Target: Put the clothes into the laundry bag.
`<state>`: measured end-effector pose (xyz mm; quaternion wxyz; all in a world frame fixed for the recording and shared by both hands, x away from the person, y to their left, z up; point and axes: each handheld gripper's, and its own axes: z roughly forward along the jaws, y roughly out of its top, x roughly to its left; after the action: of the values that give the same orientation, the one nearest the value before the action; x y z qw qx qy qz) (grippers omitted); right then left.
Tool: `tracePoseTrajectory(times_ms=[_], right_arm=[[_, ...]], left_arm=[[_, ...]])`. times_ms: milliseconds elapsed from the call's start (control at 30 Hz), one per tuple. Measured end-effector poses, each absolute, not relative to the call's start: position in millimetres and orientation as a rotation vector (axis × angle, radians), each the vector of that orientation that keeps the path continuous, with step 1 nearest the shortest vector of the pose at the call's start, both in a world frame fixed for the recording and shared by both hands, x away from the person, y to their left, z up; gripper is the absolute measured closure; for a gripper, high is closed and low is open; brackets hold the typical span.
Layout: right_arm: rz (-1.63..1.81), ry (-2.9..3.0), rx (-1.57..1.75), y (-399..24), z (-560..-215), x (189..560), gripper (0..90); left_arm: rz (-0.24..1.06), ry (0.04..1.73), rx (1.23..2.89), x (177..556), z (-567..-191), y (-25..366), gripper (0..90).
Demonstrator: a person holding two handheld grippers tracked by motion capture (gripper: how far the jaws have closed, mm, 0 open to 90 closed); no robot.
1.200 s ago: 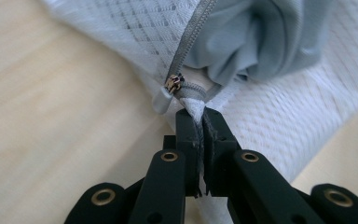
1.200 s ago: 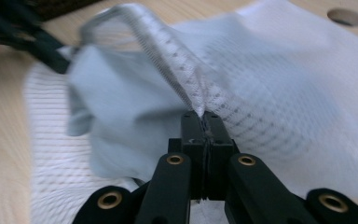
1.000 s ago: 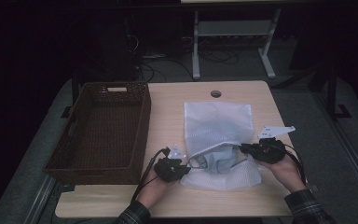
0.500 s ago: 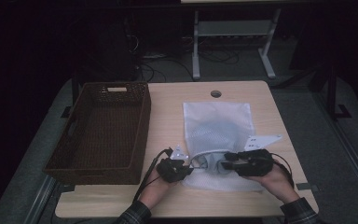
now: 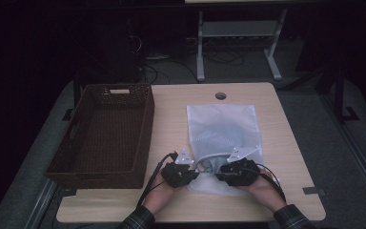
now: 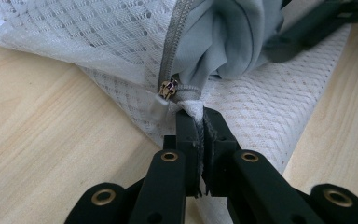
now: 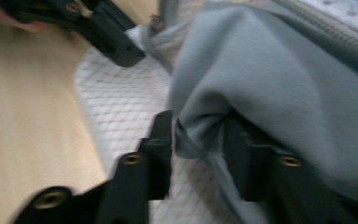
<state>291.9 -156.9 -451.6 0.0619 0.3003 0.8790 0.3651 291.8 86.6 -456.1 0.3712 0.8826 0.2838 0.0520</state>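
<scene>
Your left gripper (image 6: 200,122) clamps the mesh bag (image 5: 221,126) corner beside the zipper pull (image 6: 168,88). Your right gripper (image 7: 198,140), jaws just closing, grips grey cloth (image 7: 279,79) at the bag's six-o'clock mouth.

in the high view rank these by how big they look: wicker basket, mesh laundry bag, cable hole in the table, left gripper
1. wicker basket
2. mesh laundry bag
3. left gripper
4. cable hole
</scene>
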Motion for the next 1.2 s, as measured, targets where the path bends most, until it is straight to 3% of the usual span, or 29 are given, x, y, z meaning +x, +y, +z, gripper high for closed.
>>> tracePoseTrajectory(times_ms=[67,133,700,1200], right_arm=[[1.086,2.64,0.89,-157,-453,294,81.1],[1.103,2.635,0.903,-157,-455,296,83.4],[1.112,2.531,0.957,-151,-451,317,84.2],[1.187,2.457,0.973,-119,-450,339,84.2]], left_arm=[[0.133,0.727,2.26,292,-456,87,86.3],[0.13,0.722,2.257,291,-456,86,86.4],[0.115,0.686,2.274,291,-458,79,87.0],[0.122,0.697,2.271,293,-457,81,87.2]])
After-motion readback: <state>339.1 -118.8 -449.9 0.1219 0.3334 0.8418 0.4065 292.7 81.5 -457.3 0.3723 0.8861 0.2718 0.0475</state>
